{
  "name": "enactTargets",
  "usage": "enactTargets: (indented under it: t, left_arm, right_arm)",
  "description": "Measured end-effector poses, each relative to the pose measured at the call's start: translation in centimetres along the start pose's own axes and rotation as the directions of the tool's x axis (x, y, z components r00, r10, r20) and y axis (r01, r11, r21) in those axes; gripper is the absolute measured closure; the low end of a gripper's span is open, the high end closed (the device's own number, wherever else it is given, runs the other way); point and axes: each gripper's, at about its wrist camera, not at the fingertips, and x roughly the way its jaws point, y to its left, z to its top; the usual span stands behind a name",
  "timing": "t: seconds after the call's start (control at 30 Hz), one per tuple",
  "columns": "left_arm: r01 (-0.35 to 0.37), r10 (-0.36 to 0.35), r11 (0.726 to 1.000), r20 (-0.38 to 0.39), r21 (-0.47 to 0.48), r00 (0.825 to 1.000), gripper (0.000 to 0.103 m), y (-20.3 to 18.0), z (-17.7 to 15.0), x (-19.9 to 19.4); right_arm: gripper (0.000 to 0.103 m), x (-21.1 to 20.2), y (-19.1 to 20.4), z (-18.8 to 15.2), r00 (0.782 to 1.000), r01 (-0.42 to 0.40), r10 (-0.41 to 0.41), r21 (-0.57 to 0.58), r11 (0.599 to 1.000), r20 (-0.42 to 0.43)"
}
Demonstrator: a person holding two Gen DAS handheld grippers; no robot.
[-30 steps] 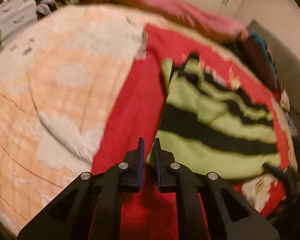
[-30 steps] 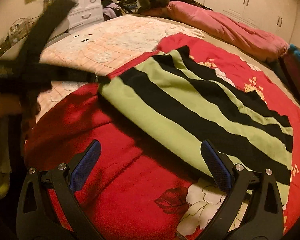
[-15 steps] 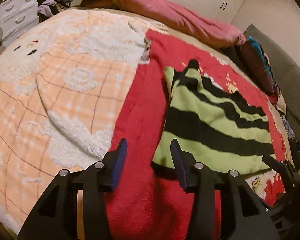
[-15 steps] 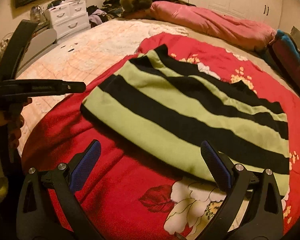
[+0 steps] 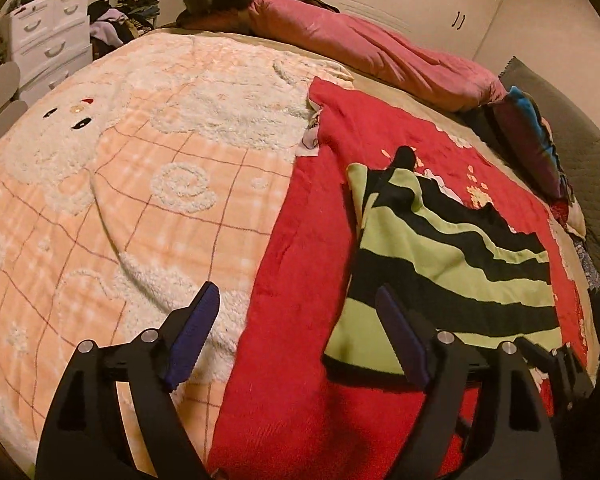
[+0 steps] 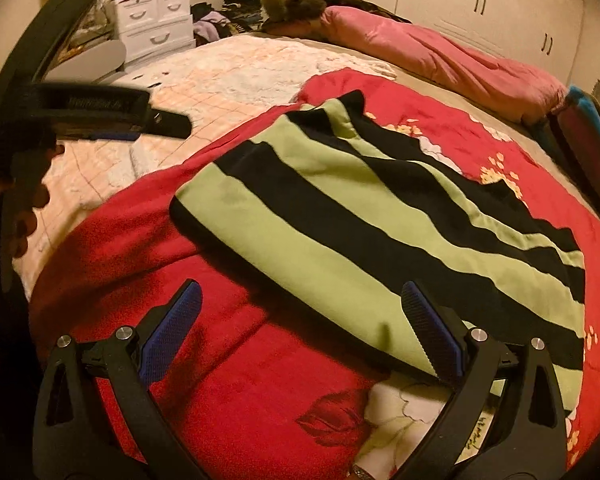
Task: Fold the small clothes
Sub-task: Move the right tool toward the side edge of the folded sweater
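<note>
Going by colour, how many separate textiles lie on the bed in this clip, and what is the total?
Green and black striped garment: 1
Red floral blanket: 1
Peach and white fleece blanket: 1
Pink duvet: 1
Blue and purple cushion: 1
Total: 5

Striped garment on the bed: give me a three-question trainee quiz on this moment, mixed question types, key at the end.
1. True or false: the striped garment lies on the red blanket.
2. The left gripper is: A) shut on the garment, B) open with nothing between its fingers, C) out of view.
3. Fill in: left of the red blanket in the left wrist view lies a ____ checked blanket.

Key: 1 true. 2 B; its jaws have just been opening, and the right gripper is open too. 3 peach.
</note>
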Motion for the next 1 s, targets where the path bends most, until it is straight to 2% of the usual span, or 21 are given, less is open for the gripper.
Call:
enactTargets:
  t: [0.03,0.07,0.1,0.5,0.73,0.77,1.0]
  left_arm:
    - [-0.002,0.002,1.000,-0.001,0.000,1.000,0.019,0.0,0.2,0.1]
    - [-0.006,0.006,1.000,-0.001,0.000,1.000,0.010,-0.1,0.4,0.2]
    - [-0.012,0.012,1.000,0.003,0.002,1.000,0.008,-0.2,0.5,0.2]
    - [-0.037,0.037,0.999,-0.005,0.008,0.999,0.008,-0.1,1.2,1.0]
    - [-0.053,0.053,0.999,-0.017,0.003,0.998,0.008,0.0,1.8,1.3]
    - [-0.055,0.055,0.998,-0.018,0.005,0.998,0.008,-0.1,1.9,1.4]
    - [-0.088,0.090,0.993,-0.024,0.075,0.996,0.008,-2.4,3.1,2.7]
  right_arm:
    - [0.009,0.2,0.2,0.0,1.000,0.004,-0.004,-0.007,1.000,-0.002]
    - [0.009,0.5,0.5,0.0,1.000,0.012,-0.012,-0.016,1.000,-0.005]
    - [0.009,0.7,0.7,-0.1,1.000,0.019,-0.019,-0.021,1.000,-0.005]
    - [0.009,3.8,1.8,0.7,0.997,0.077,-0.078,-0.096,0.992,-0.007]
    - [0.009,4.9,0.4,1.5,0.992,0.126,-0.126,-0.047,0.991,0.009]
    - [0.011,5.0,-0.1,1.6,0.992,0.124,-0.124,-0.026,0.992,0.009]
    - [0.051,5.0,-2.3,1.5,0.999,0.052,-0.053,0.060,0.997,0.009]
